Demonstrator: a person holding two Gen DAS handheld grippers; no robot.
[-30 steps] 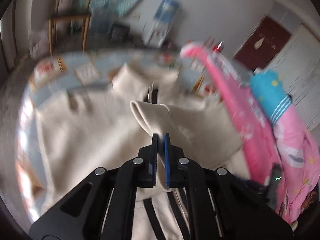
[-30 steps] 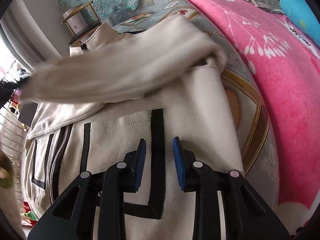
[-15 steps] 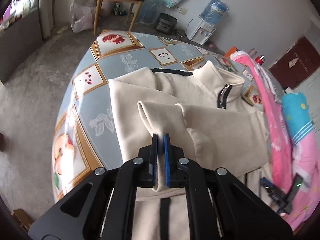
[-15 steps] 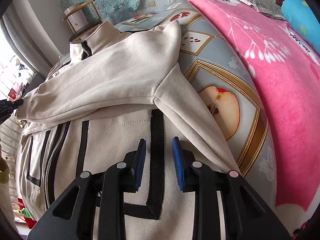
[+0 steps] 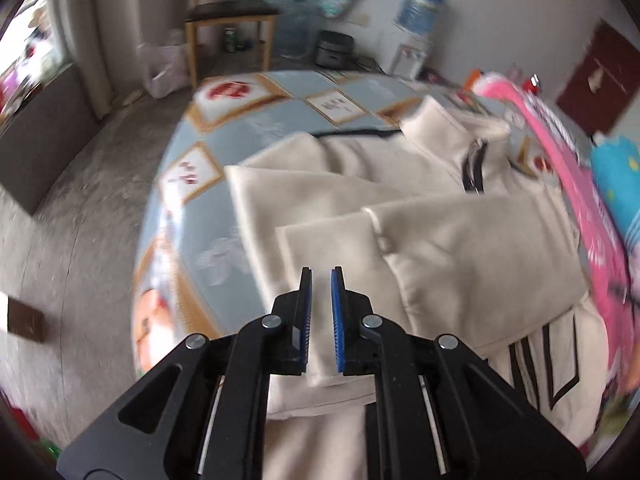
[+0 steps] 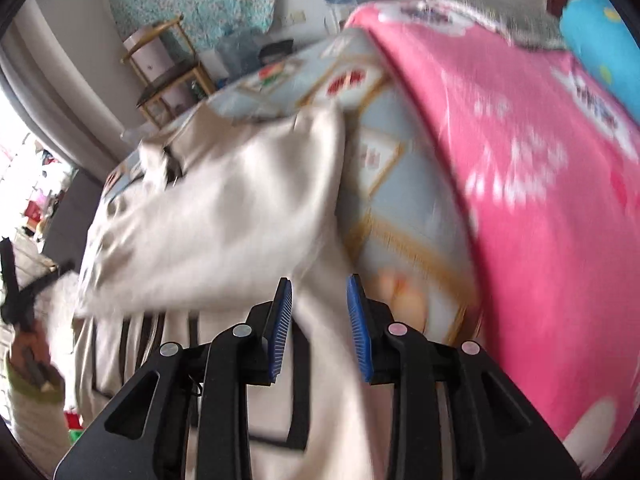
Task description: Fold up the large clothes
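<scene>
1. Lying flat on a bed, a cream zip-up jacket of soft, matte fleece-like knit shows a stand-up collar at the far end, a dark zipper and thin black band trim on its near panels.
2. One sleeve is folded across the chest; its ribbed cuff forms a flat rectangle just beyond the left gripper.
3. That left gripper, black angular plastic with blue ridged pads, has just eased its jaws apart. A narrow gap shows between the pads, they press on nothing, and the cuff lies free beneath and beyond them.
4. Seen from the right wrist, the right gripper has the same black frame and blue ribbed pads. Its jaws have just widened a little and stand apart, with blurred cream cloth showing in the gap; I cannot tell whether it is between the pads or below them, and neither pad is seen pressing on it.
5. Under the jacket, the bedsheet is smooth pale blue, printed with tan-framed squares holding fruit pictures.
6. To the right lies a fuzzy pink blanket with white prints, and past it a turquoise pillow.
7. Far off stand a wooden chair and a water dispenser on a grey concrete floor.
</scene>
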